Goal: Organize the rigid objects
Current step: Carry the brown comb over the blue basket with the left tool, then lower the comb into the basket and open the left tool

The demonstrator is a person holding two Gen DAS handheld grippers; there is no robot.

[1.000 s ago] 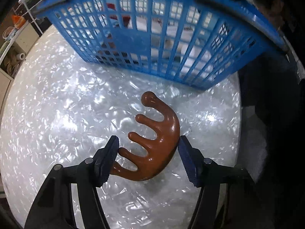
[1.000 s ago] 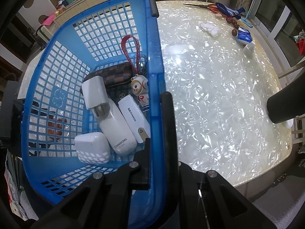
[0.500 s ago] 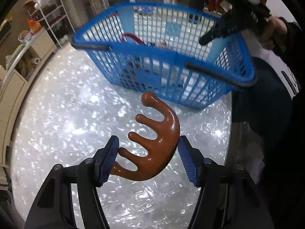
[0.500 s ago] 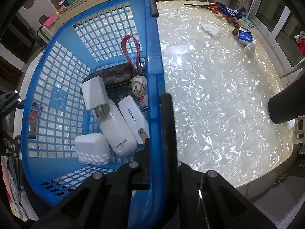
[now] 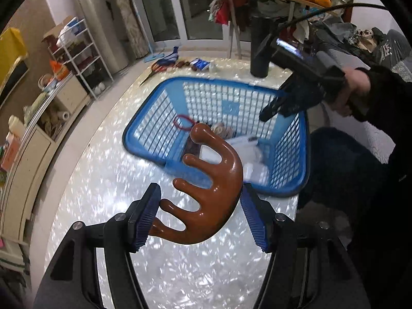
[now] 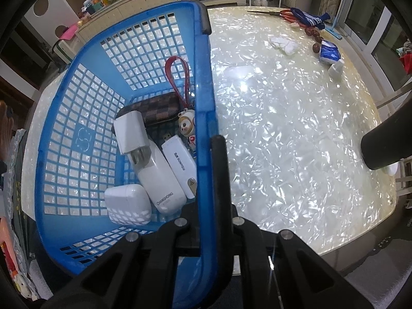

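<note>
My left gripper (image 5: 199, 215) is shut on a brown wooden claw-shaped massager (image 5: 208, 193) and holds it in the air, in front of and above the blue basket (image 5: 144, 118). My right gripper (image 6: 209, 180) is shut on the basket's rim (image 6: 203, 108); it also shows in the left wrist view (image 5: 283, 103) at the basket's far right corner. The basket holds white chargers (image 6: 131, 134), a white USB stick (image 6: 180, 162), a checkered case (image 6: 154, 108), a small figure (image 6: 186, 126) and a red strap (image 6: 177, 77).
The basket stands on a pearly white table (image 6: 296, 128). At its far end lie scissors (image 6: 278, 13), a blue-white pouch (image 6: 329, 52), tissue (image 6: 283, 43) and dark fruits (image 6: 312, 33). A black cylinder (image 5: 260, 49) stands behind the basket. Shelves (image 5: 79, 59) line the left wall.
My left gripper has risen with the massager, so the basket is seen from above instead of from the side. The right gripper and basket have stayed put.
</note>
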